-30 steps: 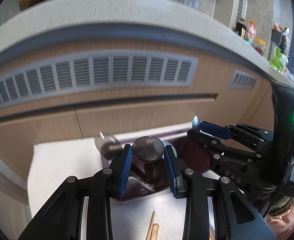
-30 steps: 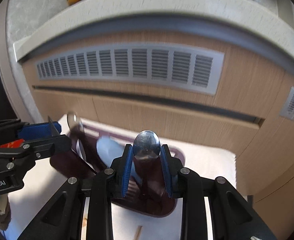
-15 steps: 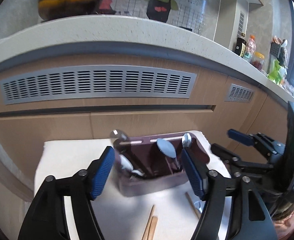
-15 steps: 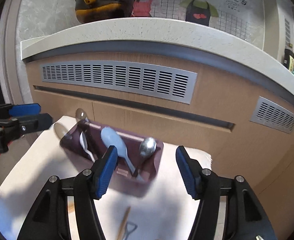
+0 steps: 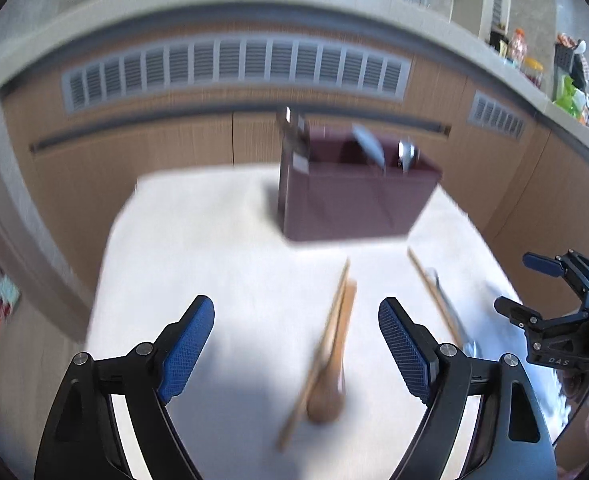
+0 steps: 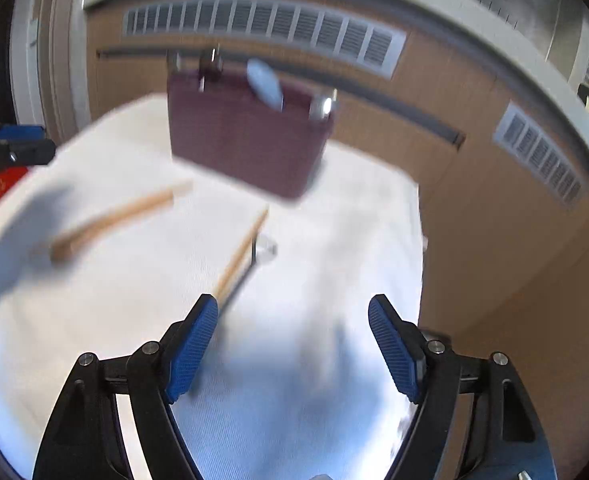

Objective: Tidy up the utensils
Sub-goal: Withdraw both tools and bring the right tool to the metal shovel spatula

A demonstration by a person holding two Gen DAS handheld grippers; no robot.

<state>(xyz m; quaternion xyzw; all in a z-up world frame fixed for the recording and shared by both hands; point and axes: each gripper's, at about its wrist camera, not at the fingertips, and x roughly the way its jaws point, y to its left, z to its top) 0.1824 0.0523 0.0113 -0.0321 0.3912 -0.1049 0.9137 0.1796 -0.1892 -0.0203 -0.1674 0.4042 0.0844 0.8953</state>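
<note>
Motion blur smears everything ahead of the left gripper (image 5: 296,344): the dark red holder (image 5: 354,200) and the utensils inside cannot be told apart. The wooden spoon (image 5: 328,392) is only a smear.

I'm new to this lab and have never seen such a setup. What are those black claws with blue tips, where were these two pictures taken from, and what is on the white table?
No robot arm here: a person holds a two-finger gripper in each hand, and a fisheye camera on each looks forward along its fingers. One picture comes from the left gripper, the other from the right gripper; the blue parts are the finger pads. Both grippers' jaws are opening, and neither holds anything.

On the white table stands a dark red utensil box with a few spoons sticking out of it. Still lying on the table are a wooden spoon with a chopstick beside it, and another chopstick next to a metal utensil, too blurred to identify. Behind is a wooden cabinet front with vents.
</note>
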